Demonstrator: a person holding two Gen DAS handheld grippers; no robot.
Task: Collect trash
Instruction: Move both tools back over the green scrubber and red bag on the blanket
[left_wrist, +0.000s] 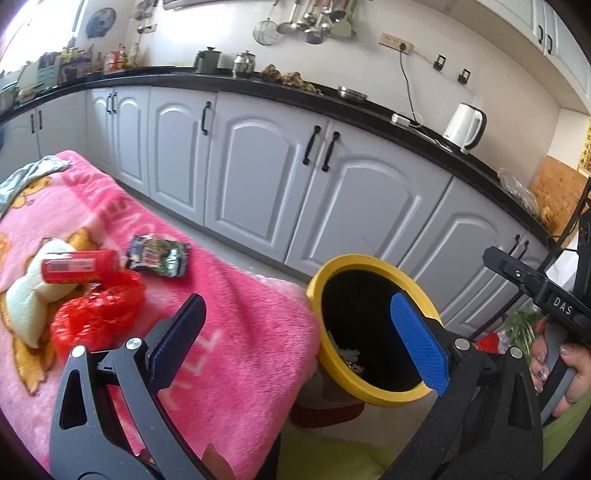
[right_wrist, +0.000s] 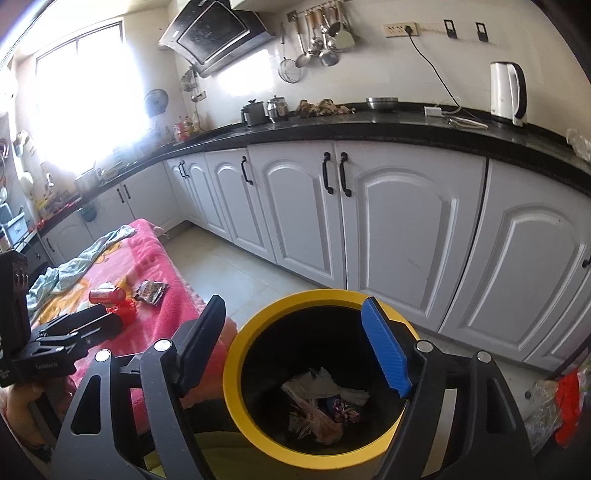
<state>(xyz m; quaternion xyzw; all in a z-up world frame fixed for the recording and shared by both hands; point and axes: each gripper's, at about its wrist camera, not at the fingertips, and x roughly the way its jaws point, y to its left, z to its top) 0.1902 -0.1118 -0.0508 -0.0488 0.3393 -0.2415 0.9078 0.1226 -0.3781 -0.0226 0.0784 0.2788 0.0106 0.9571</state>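
The left tool (left_wrist: 295, 339) stands with its jaws spread wide and nothing between them, hanging over the near corner of the pink-blanketed surface (left_wrist: 240, 332) and the yellow-rimmed bin (left_wrist: 369, 387) beside it. The right tool (right_wrist: 291, 347) is also well open and empty, poised right above the bin's mouth (right_wrist: 236, 387); no earlier view is here to compare. Inside the bin lies crumpled trash (right_wrist: 325, 398): white paper, a plastic bag and small wrappers at the bottom. Still out on the blanket, a red can (left_wrist: 79, 266) lies on its side, long axis running roughly left to right in the left wrist view, its open end toward a dark snack packet (left_wrist: 159, 256) that lies flat just beside it. Touching the can's near side is a heap of red netting (left_wrist: 99, 314), and under the can's other end a pale plush toy (left_wrist: 27, 302). A light blue cloth (right_wrist: 81, 266) is bunched at the far end of the blanket. The bin sits tight against the blanket's edge, with bare floor tiles (right_wrist: 240, 273) between it and the white cabinets (right_wrist: 406, 236). A hand (left_wrist: 561, 373) grips the right tool's handle at the left view's right edge.
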